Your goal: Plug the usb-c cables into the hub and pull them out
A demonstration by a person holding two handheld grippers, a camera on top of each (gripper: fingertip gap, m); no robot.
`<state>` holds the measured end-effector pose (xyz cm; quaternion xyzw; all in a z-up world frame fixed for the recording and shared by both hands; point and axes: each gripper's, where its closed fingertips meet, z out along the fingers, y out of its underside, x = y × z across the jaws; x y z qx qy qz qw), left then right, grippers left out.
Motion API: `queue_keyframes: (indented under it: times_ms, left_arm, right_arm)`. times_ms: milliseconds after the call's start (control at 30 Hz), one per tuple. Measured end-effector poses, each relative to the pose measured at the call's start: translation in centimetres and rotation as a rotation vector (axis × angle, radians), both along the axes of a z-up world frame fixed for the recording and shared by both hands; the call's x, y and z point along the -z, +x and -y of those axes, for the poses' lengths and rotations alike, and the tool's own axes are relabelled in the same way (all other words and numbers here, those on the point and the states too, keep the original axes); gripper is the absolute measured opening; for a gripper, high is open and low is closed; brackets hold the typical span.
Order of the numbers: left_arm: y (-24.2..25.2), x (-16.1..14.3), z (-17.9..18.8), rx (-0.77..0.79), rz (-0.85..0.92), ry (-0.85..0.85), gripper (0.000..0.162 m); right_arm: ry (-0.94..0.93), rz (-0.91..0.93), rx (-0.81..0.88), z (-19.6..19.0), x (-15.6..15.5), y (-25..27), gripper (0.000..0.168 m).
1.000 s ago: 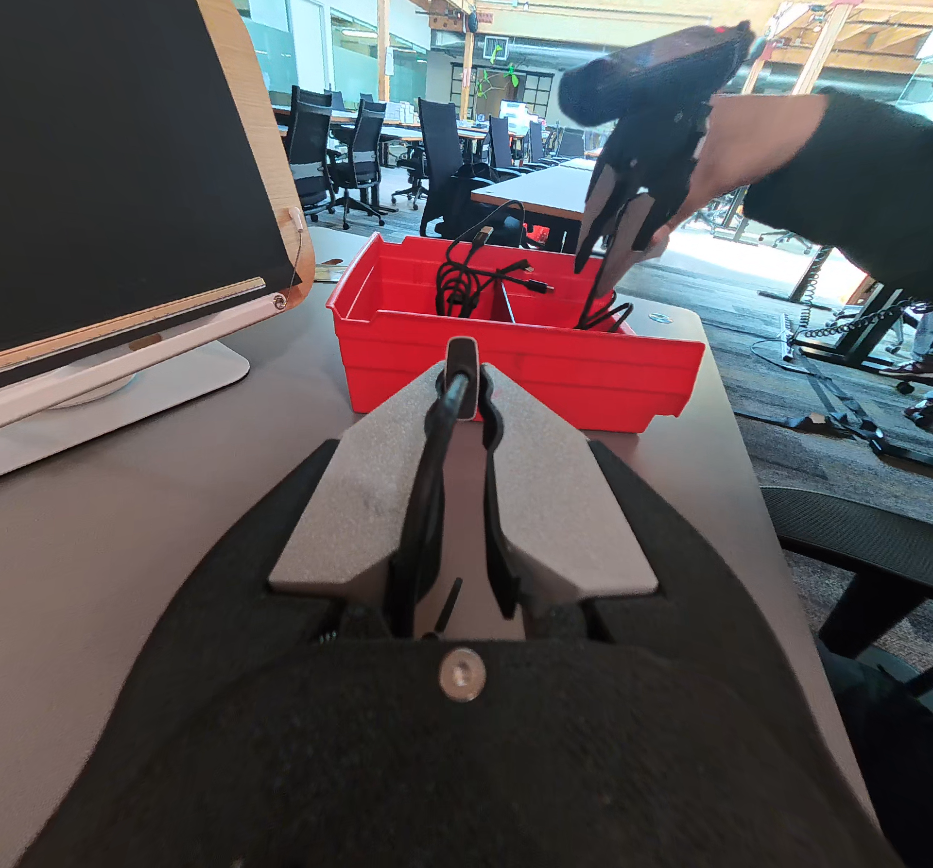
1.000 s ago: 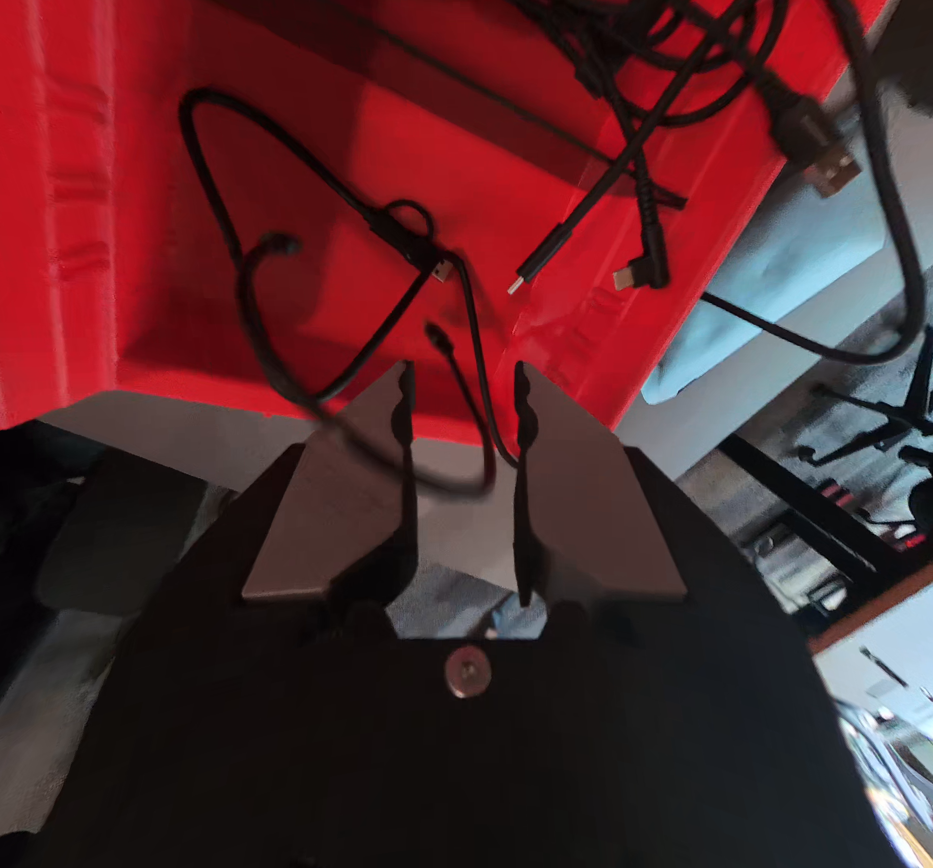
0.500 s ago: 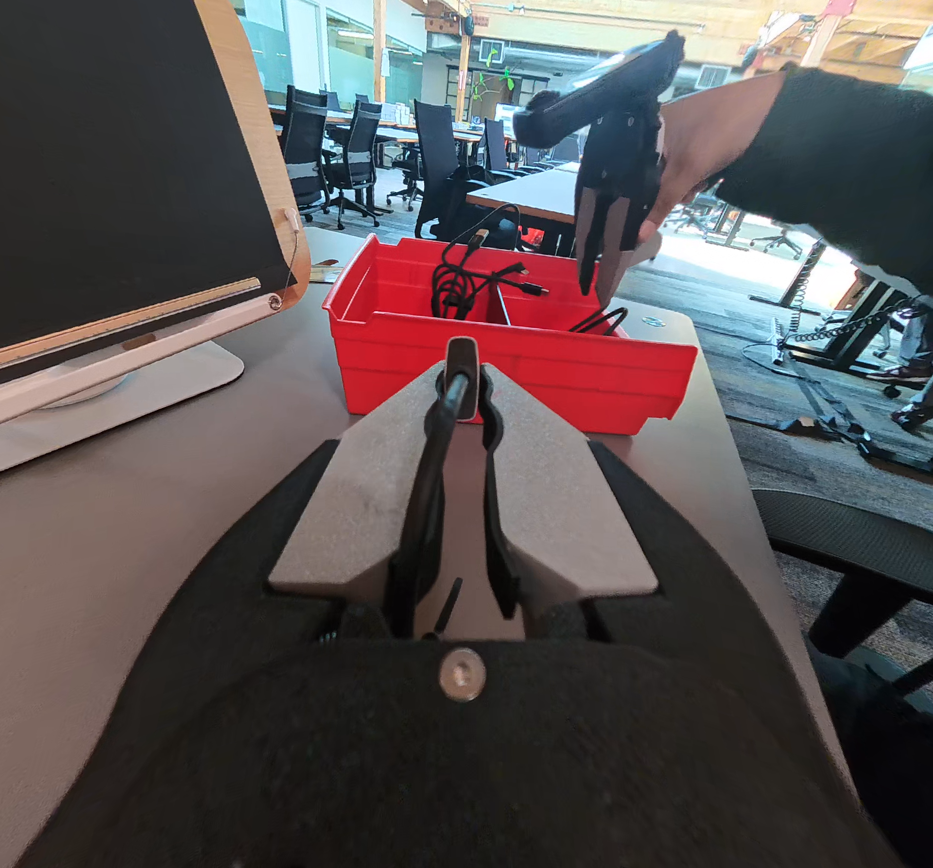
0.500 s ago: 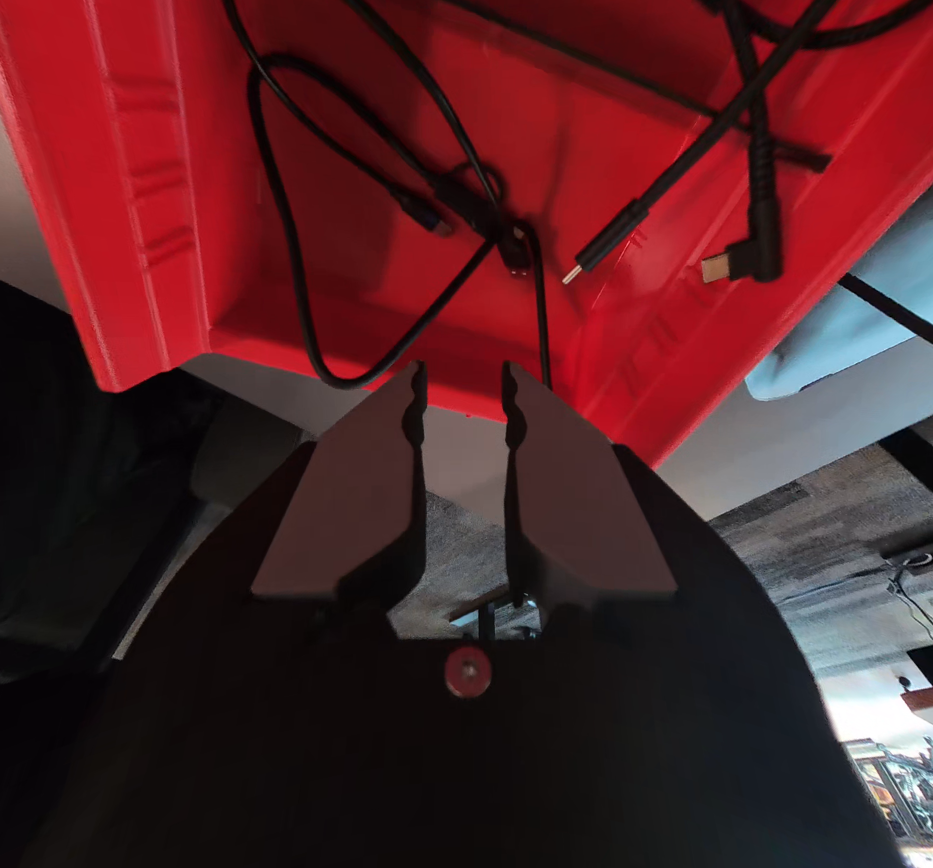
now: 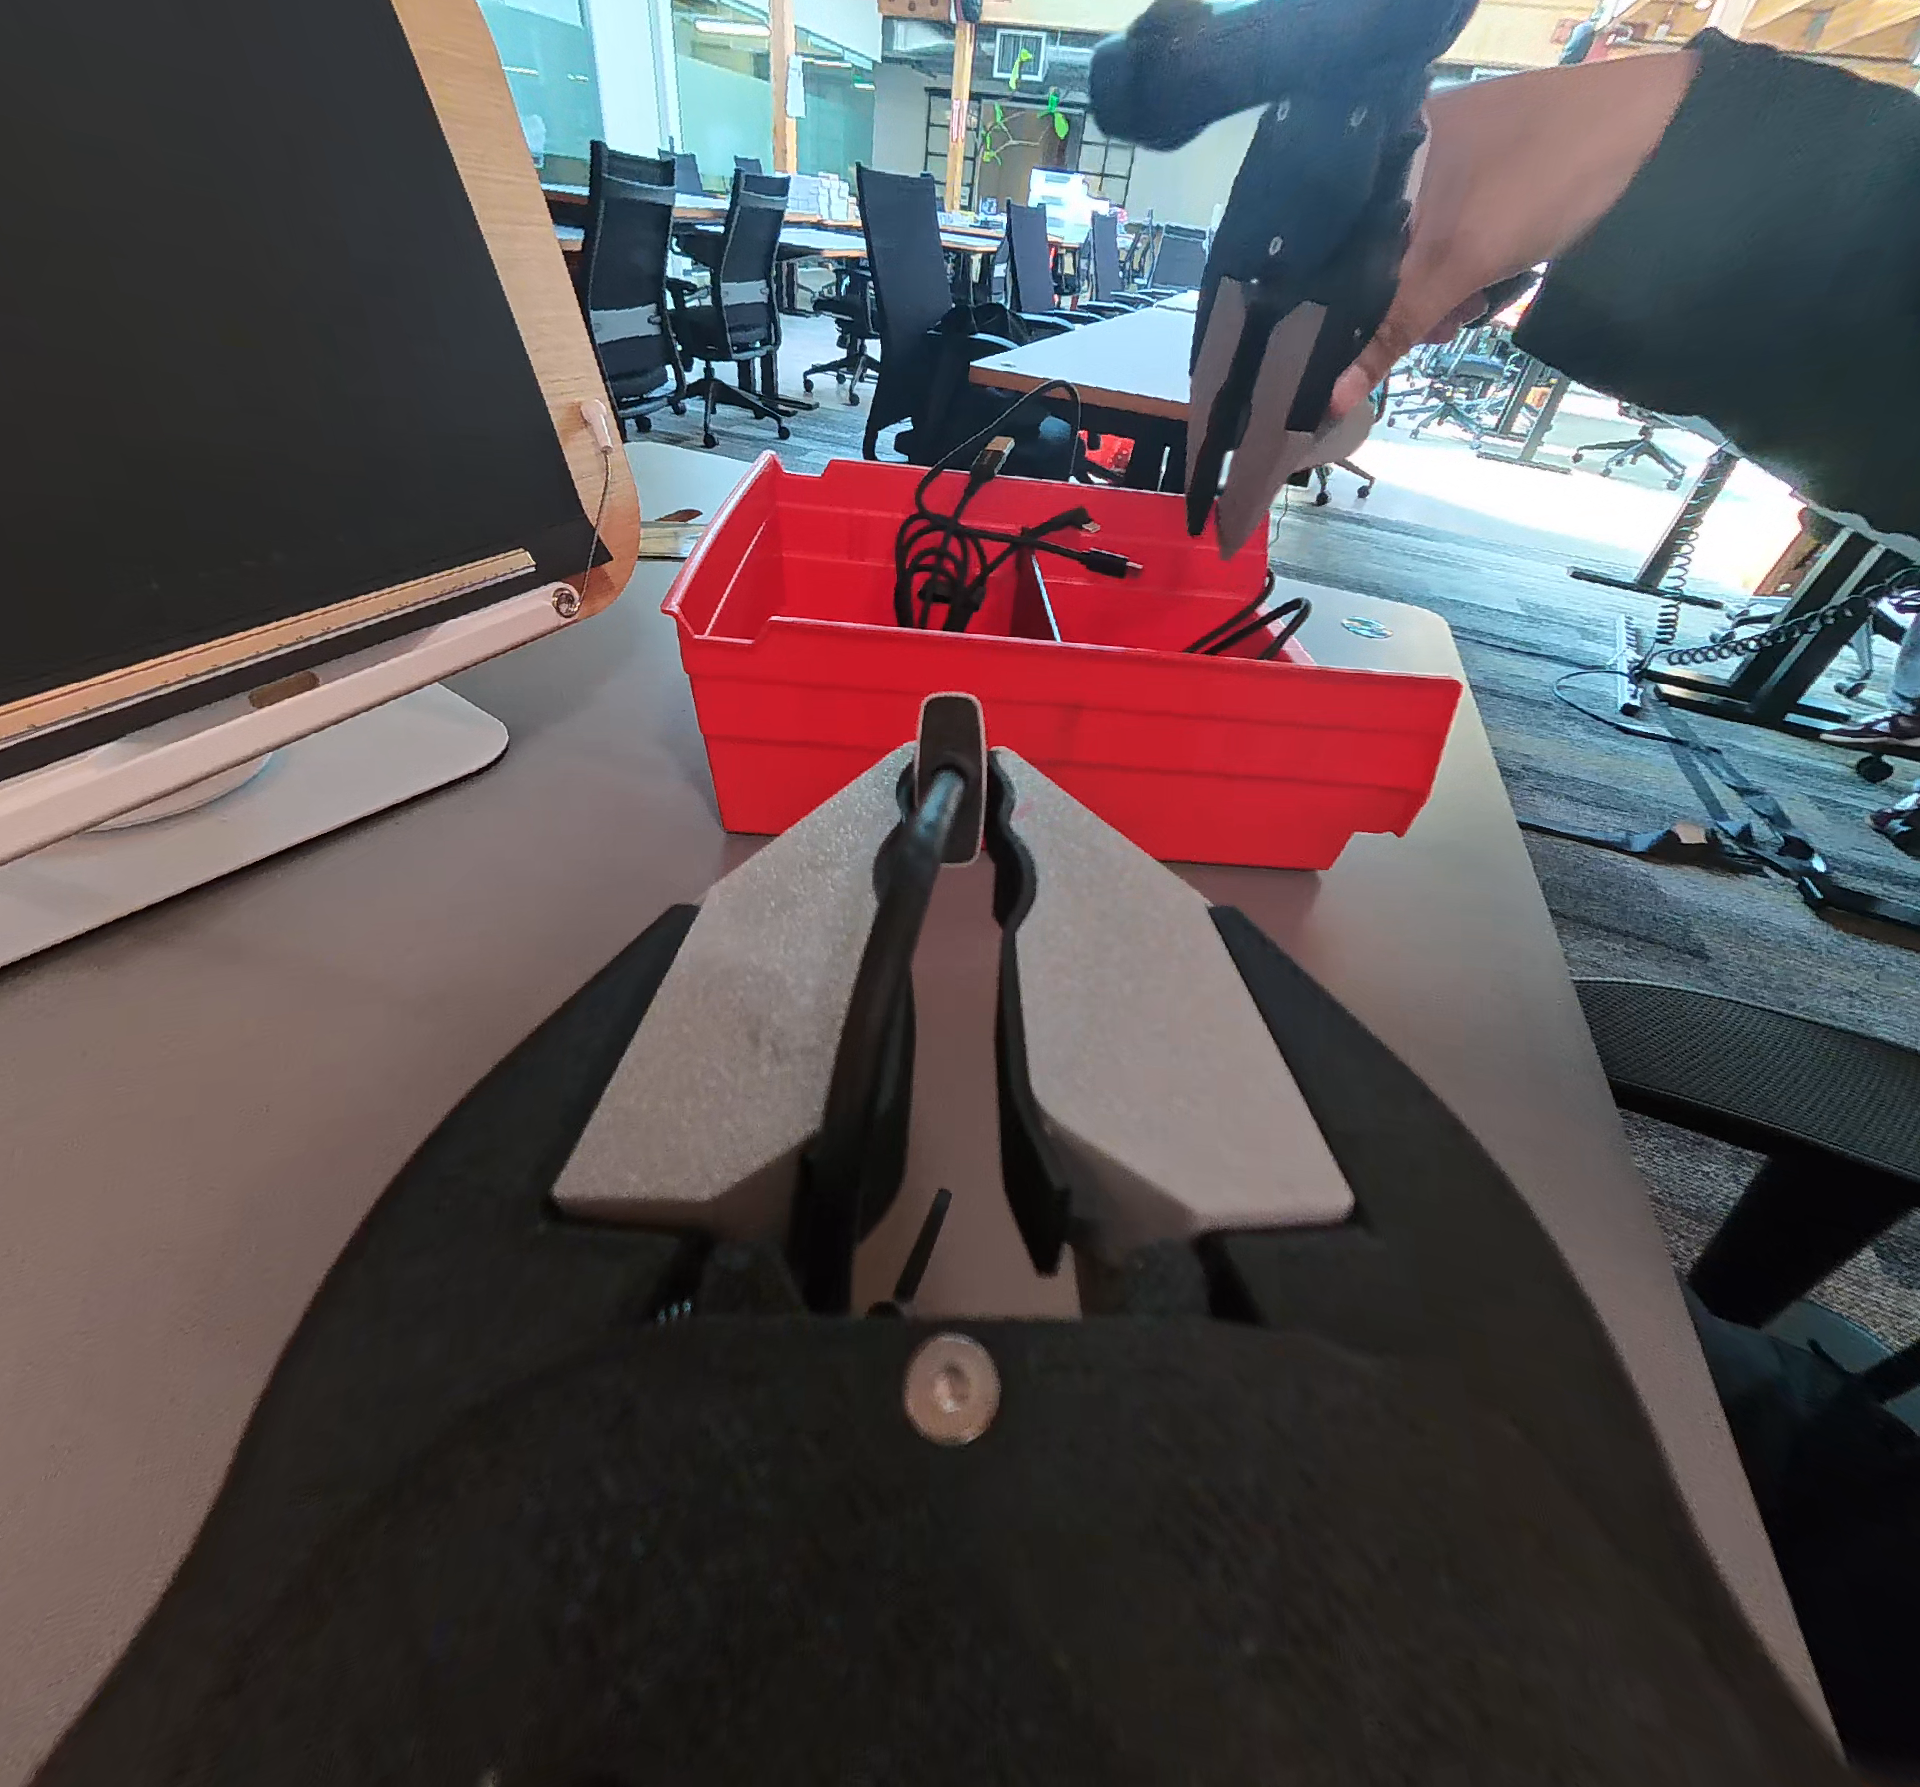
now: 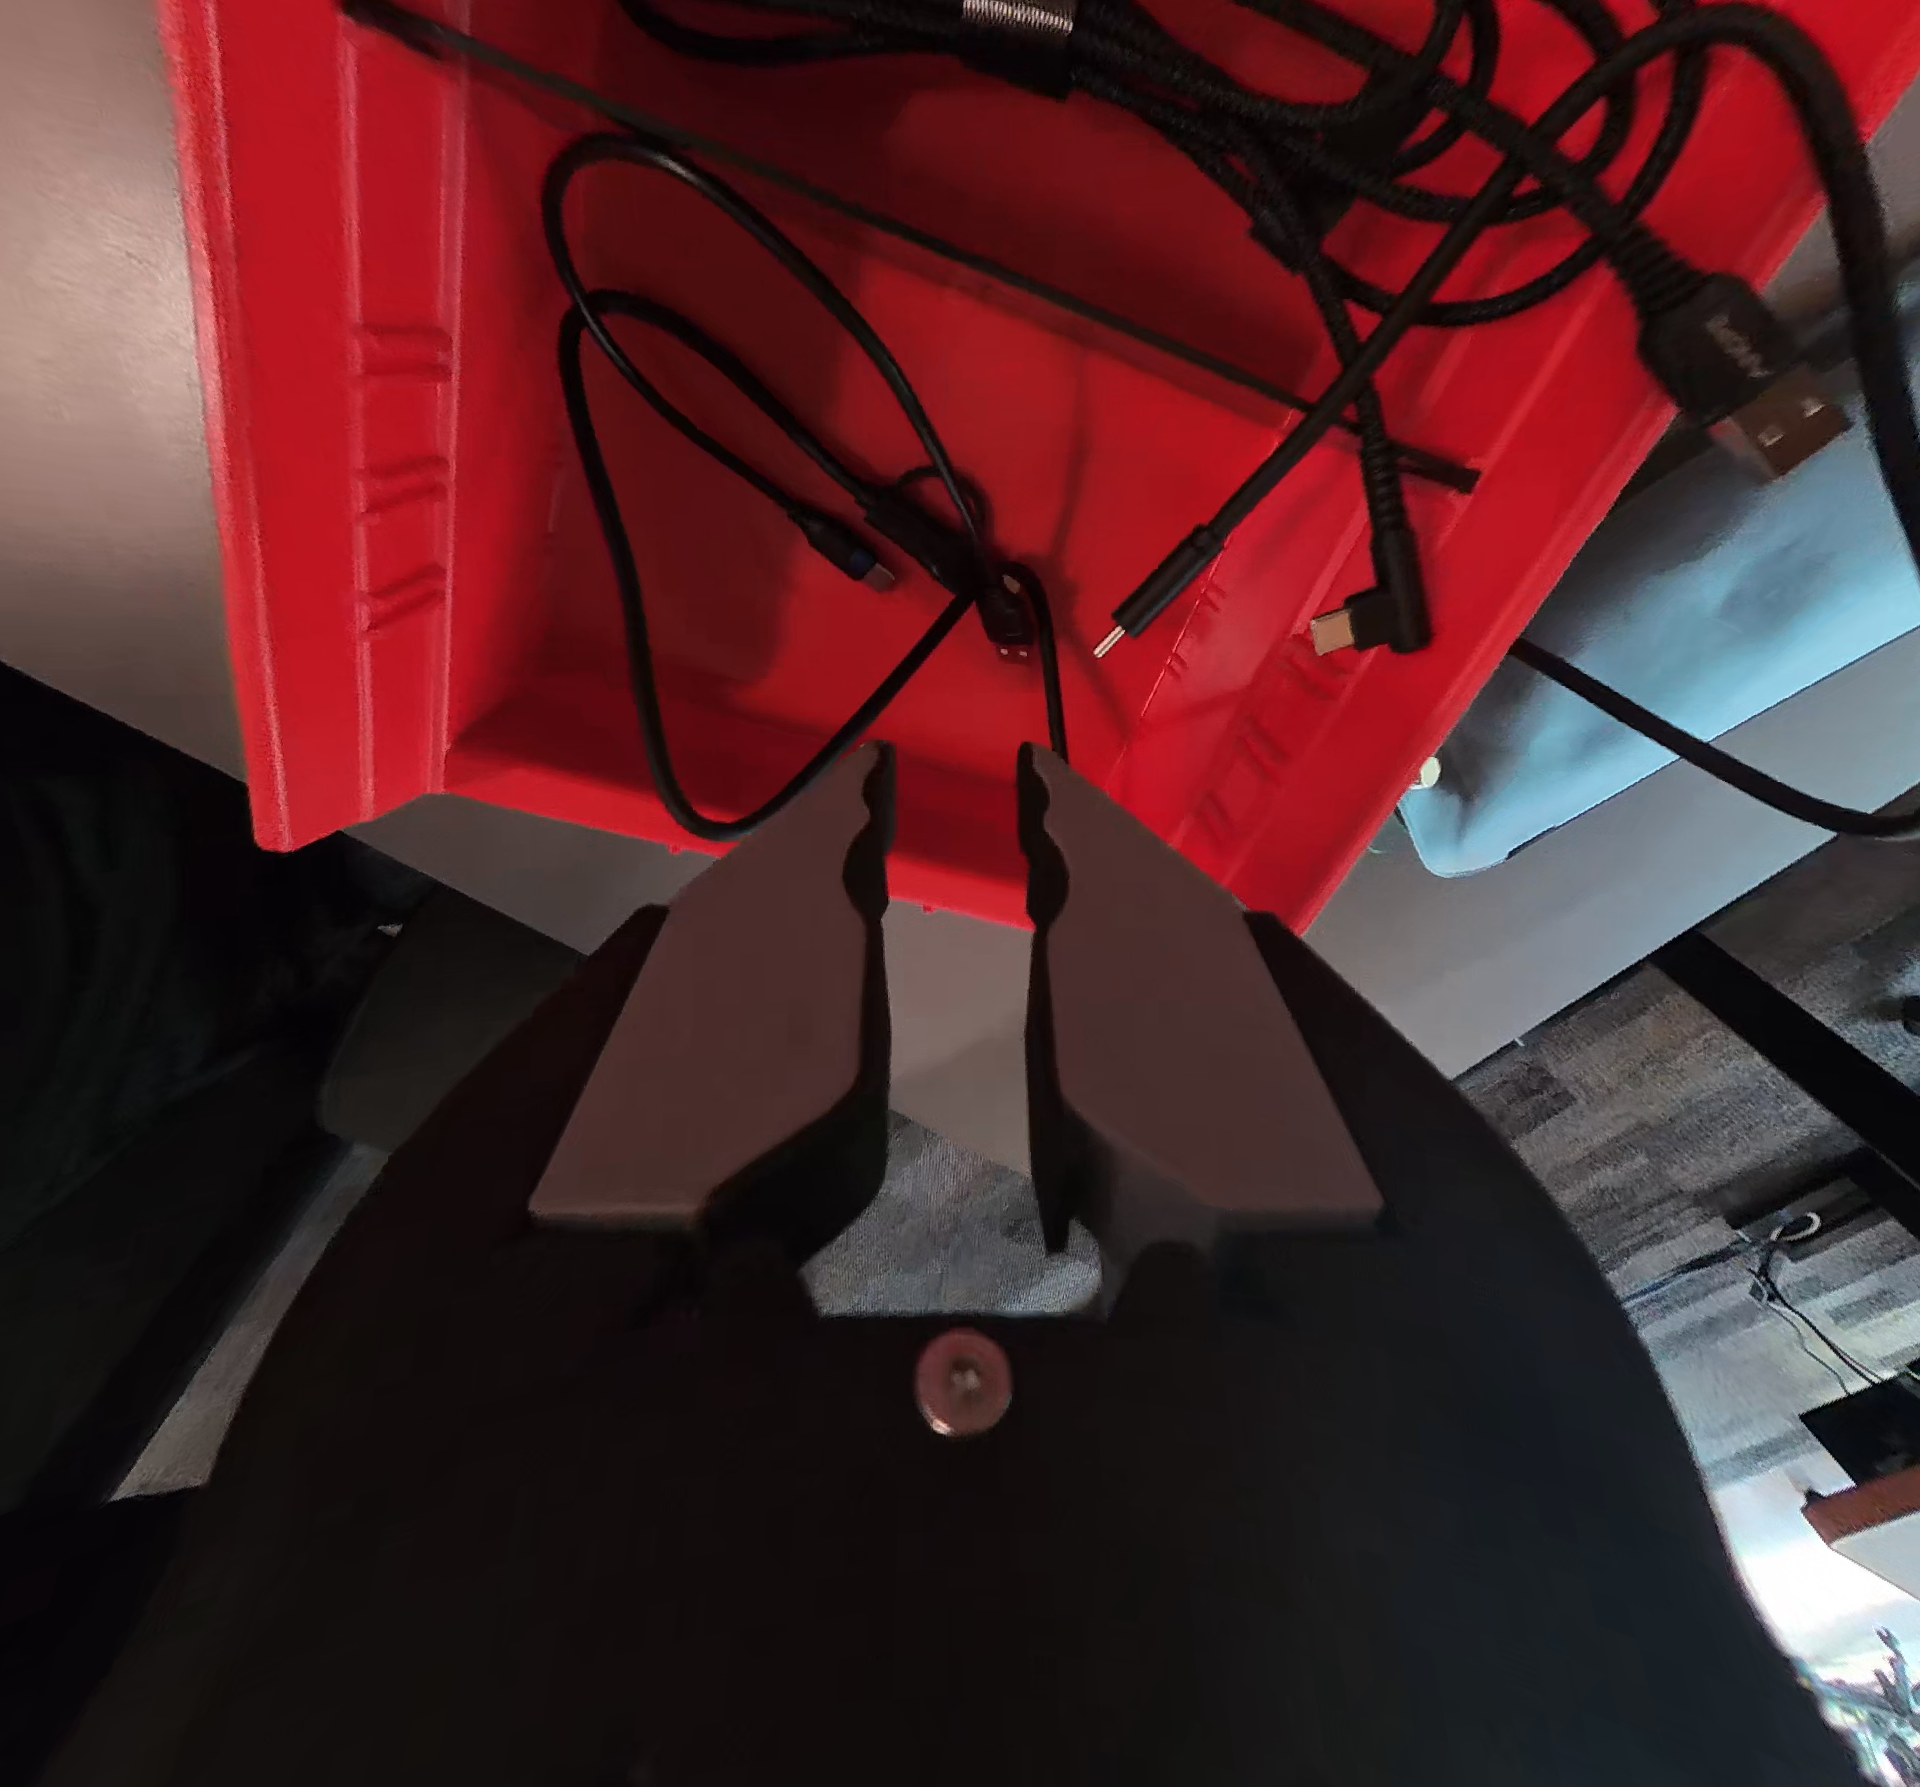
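Observation:
My left gripper (image 5: 951, 781) is shut on a slim grey hub (image 5: 950, 740) held edge-on, its black lead running back between the fingers, low over the grey table. A red bin (image 5: 1039, 761) stands just ahead. My right gripper (image 6: 951, 766) is open and empty, pointing down above the bin's right compartment; it also shows in the left wrist view (image 5: 1210, 532). A thin black cable (image 6: 623, 532) lies looped in that compartment of the bin (image 6: 312, 387). A braided cable bundle (image 6: 1143, 23) fills the other compartment, with a straight usb-c plug (image 6: 1158, 599) and an angled plug (image 6: 1371, 620) reaching over.
A dark monitor (image 5: 208, 283) on a white stand (image 5: 312, 781) stands to the left. The table edge (image 5: 1538, 958) runs down the right, with a black chair (image 5: 1766, 1072) beside it. A larger flat plug (image 6: 1766, 418) hangs past the bin's wall. There is about 30 cm between the tips of the two grippers. From the right gripper's tips to the straight usb-c plug (image 6: 1158, 599) is close to 4 cm.
The thin cable that hung across my right gripper's fingers now lies in the bin. The right gripper has risen slightly and drifted left. The left gripper has not moved.

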<state>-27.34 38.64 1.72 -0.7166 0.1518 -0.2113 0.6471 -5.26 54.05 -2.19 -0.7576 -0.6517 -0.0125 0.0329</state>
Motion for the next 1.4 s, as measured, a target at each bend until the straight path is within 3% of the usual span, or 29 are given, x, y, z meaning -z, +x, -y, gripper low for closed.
queue_keyframes:
  times_ms: [133, 233, 433, 633, 733, 967, 1067, 1233, 1300, 1367, 1400]
  left_arm:
    - [0.1, -0.1, 0.0, 0.008, 0.004, 0.003, 0.007]
    - [0.8, -0.5, 0.4, 0.055, 0.019, 0.025, 0.007]
    - [3.7, -2.4, 2.7, 0.282, 0.096, 0.105, 0.007]
    - [4.5, -3.6, 4.0, 0.372, 0.146, 0.157, 0.007]
    - [4.5, -3.6, 3.9, 0.367, 0.147, 0.151, 0.008]
    - [4.8, -3.8, 4.1, 0.378, 0.148, 0.163, 0.008]
    - [4.7, -3.5, 3.7, 0.354, 0.144, 0.153, 0.009]
    - [3.5, -3.8, 2.8, 0.275, 0.195, 0.141, 0.025]
    - [3.8, -3.7, 3.0, 0.293, 0.177, 0.148, 0.019]
    - [4.5, -4.0, 3.7, 0.337, 0.159, 0.181, 0.000]
    - [4.7, -4.1, 3.9, 0.336, 0.144, 0.201, 0.000]
  right_arm:
    - [0.053, -0.096, -0.016, 0.0, -1.4, -1.8, 0.018]
    - [0.046, -0.297, -0.071, 1.6, -3.6, -5.5, 0.021]
    - [-0.082, -0.666, -0.423, 11.7, -7.4, -13.1, 0.025]
    - [-0.106, -0.686, -0.596, 18.1, -5.6, -16.2, 0.024]
    - [-0.095, -0.674, -0.609, 18.4, -5.0, -16.9, 0.009]
    - [-0.175, -0.668, -0.579, 18.6, -4.7, -16.7, 0.013]
    - [-0.125, -0.664, -0.600, 18.3, -4.6, -16.8, 0.008]
    - [-0.140, -0.731, -0.571, 18.0, -7.0, -16.7, 0.007]
    - [-0.147, -0.746, -0.590, 18.3, -7.9, -16.3, 0.007]
    - [-0.149, -0.734, -0.610, 18.5, -8.1, -16.0, 0.007]
    - [-0.153, -0.722, -0.618, 18.6, -8.0, -15.8, 0.007]
